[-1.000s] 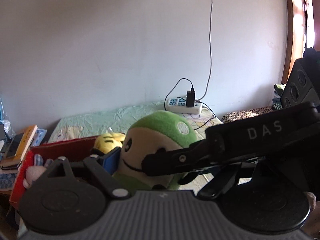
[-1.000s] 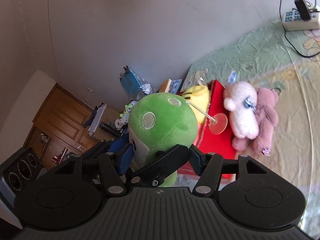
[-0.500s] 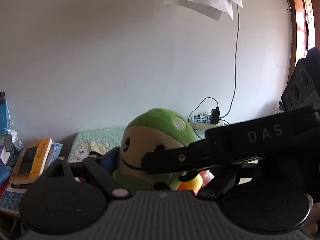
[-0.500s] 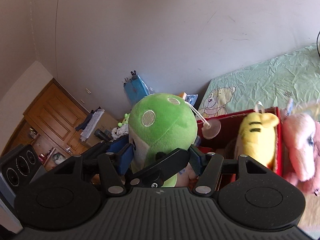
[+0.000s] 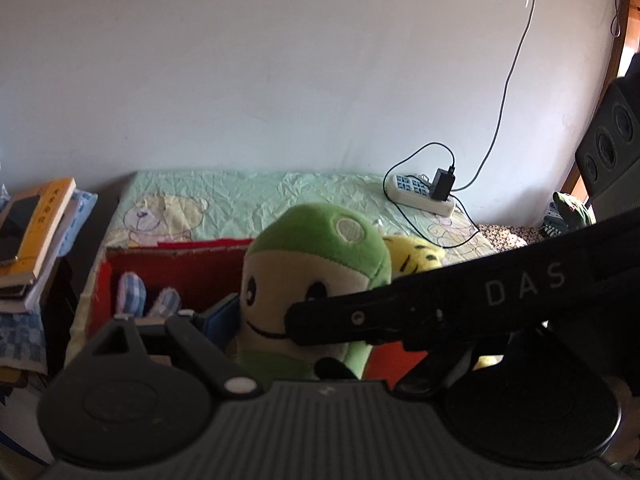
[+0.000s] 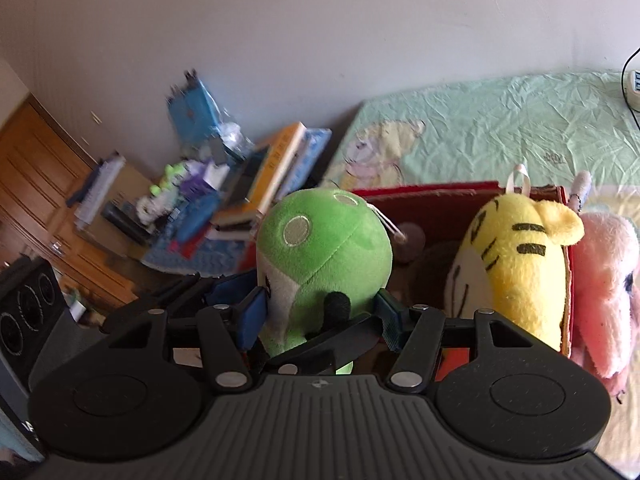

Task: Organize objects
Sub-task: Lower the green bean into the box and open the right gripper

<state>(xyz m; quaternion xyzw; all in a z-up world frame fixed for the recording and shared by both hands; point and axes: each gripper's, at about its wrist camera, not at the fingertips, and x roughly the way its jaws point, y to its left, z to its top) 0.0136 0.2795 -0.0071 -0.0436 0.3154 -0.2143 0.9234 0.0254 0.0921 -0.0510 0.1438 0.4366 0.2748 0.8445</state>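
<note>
Precariously, both closing tools, left tool (image 5: pixel 256 320) and right tool (image 6: pixel 320 316), squeezed the round green plush toy (image 6: pixel 324 248); uneven release above the red cardboard box (image 6: pixel 436 200) risked tumbling it.

Both views sit just behind their own fingers and look forward and downward along them, very close to the green plush toy (image 5: pixel 316 280) that fills the gap ahead. The left wrist view faces the wall, with the bed (image 5: pixel 248 196) beyond the fingers. The right wrist view tilts more steeply. Both share the toy, the red box (image 6: pixel 440 200), the yellow plush (image 6: pixel 516 264) and the stacked books (image 5: pixel 38 224).
</note>
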